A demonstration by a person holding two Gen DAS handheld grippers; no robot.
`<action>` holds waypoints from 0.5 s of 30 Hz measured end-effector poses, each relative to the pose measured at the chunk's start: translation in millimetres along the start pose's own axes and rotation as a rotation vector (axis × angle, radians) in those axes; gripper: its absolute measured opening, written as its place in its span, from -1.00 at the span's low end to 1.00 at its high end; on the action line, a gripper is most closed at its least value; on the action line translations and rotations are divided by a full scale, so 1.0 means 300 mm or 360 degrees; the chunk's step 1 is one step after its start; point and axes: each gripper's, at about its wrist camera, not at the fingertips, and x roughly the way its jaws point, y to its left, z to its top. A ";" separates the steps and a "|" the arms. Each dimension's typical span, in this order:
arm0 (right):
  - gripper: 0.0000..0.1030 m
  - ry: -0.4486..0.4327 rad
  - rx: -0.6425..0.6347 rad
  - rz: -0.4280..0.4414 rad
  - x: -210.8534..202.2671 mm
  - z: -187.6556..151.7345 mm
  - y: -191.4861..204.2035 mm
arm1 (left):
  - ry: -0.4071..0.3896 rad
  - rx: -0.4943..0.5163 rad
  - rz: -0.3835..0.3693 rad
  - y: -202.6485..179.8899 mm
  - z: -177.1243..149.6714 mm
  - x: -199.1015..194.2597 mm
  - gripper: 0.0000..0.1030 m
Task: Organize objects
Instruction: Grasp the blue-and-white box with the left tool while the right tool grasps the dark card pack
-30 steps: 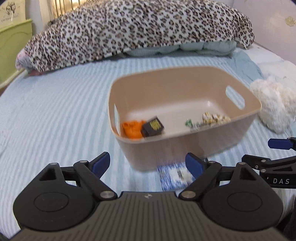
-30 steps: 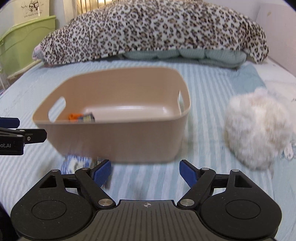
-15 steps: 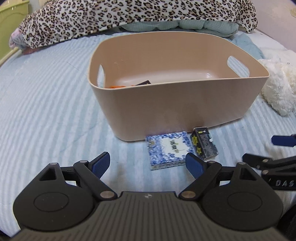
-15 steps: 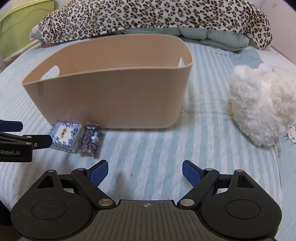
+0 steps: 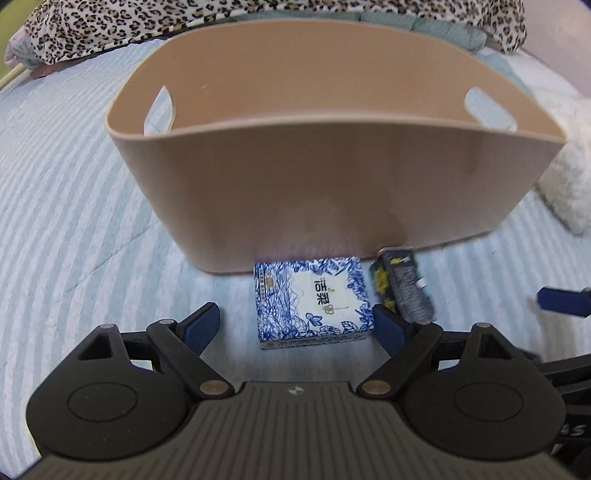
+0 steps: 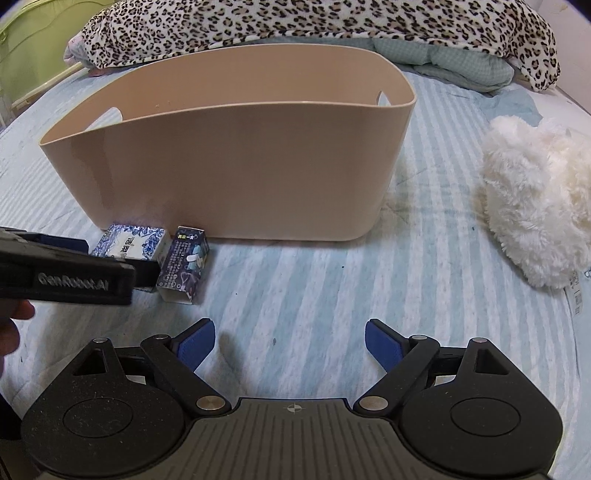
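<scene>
The left gripper [image 5: 297,325] has dropped low toward the bed [image 5: 74,229], jaws spread around the blue-patterned tissue pack [image 5: 314,301] lying against the beige basket [image 5: 332,173]; a grasp looks imminent. The right gripper [image 6: 286,345] hovers spread, empty.

A bed [image 6: 332,280] covered with a pale blue-and-white striped sheet is seen in both views. On it, a beige plastic bin [image 5: 332,184] with 2 cut-out handles is set near the middle. Just in front of the bin's near wall, 2 small boxes are laid side by side: a blue-and-white floral tissue pack [image 5: 314,301] and a dark carton [image 5: 404,284] with yellow print to its right. A white fluffy item [image 6: 539,206] is placed on the sheet to the right of the bin, apart from it. At the far end, a leopard-print blanket [image 6: 314,22] is heaped over light green bedding [image 6: 461,62].
</scene>
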 end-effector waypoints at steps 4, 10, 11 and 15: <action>0.75 0.0016 0.0009 0.0042 0.009 0.007 0.012 | -0.0006 -0.0036 0.0053 0.041 -0.007 0.014 0.73; 0.75 0.0033 -0.0026 0.0122 0.023 0.040 0.083 | 0.0004 -0.0010 0.0128 0.125 0.002 0.004 0.73; 0.75 0.0039 -0.0032 0.0137 0.027 0.045 0.096 | 0.0009 -0.0014 0.0138 0.143 0.002 0.004 0.73; 0.75 0.0061 -0.0057 0.0172 0.049 0.063 0.152 | 0.0027 -0.0092 0.0130 0.226 0.000 0.009 0.78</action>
